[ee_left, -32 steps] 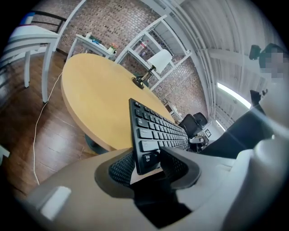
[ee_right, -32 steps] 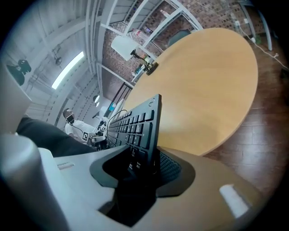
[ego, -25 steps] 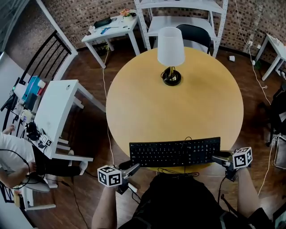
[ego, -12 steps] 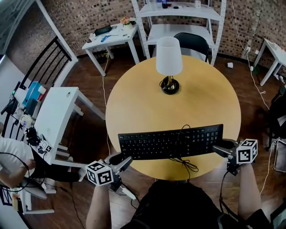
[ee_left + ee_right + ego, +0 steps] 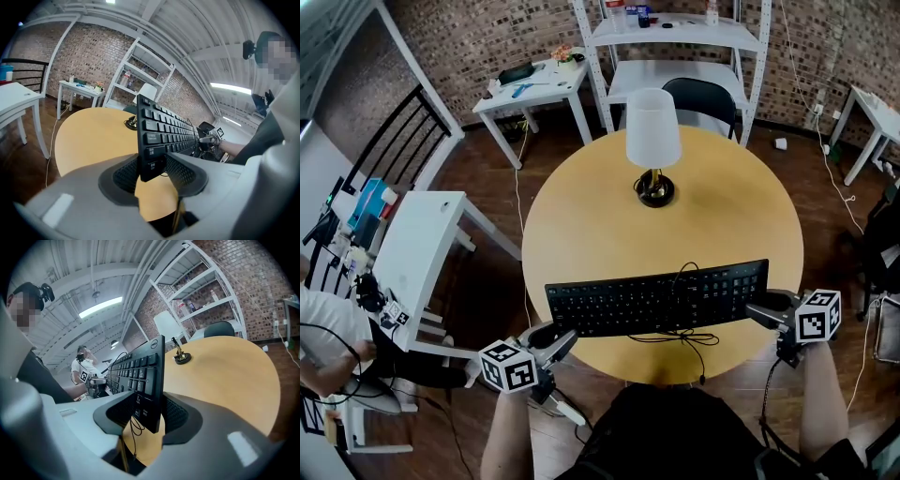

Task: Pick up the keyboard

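The left gripper [image 5: 555,344] and right gripper [image 5: 760,311] pinch the keyboard's [image 5: 656,298] two ends, above the table's [image 5: 609,216] near edge.

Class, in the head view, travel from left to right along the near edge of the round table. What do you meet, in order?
left tool, clamped on the keyboard's left end → keyboard → right tool, clamped on its right end
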Available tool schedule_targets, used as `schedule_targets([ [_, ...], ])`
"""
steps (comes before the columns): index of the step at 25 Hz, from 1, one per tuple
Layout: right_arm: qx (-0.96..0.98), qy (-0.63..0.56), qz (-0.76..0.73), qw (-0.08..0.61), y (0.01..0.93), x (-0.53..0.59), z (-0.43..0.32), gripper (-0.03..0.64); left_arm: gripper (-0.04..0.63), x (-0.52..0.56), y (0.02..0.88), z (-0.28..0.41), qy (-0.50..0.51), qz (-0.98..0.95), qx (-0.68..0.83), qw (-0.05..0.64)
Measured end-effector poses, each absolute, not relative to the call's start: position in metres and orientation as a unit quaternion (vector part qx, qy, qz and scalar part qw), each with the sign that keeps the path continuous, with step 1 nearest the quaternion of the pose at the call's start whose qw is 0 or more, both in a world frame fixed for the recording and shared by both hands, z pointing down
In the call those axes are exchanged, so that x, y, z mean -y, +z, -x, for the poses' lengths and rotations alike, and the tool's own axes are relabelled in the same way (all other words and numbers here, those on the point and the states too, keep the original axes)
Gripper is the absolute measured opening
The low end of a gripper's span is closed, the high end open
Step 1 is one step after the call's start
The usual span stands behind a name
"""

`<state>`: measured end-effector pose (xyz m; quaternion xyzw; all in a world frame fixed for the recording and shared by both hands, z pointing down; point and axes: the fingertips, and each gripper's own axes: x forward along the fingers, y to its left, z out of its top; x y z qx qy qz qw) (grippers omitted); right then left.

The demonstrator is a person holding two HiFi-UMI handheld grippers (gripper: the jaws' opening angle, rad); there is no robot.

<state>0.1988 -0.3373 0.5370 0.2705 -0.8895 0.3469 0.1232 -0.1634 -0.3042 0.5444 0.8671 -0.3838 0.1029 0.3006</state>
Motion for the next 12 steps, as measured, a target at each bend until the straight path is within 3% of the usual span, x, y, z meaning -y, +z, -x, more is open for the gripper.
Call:
schedule_targets([
  [12,0.889,0.347,-0.267,0.131,0.5371,0.3373,-0.1972,0.173,0.175,0.3031,0.5447,0.1656,0.106,-0.865,0.387,0.303],
])
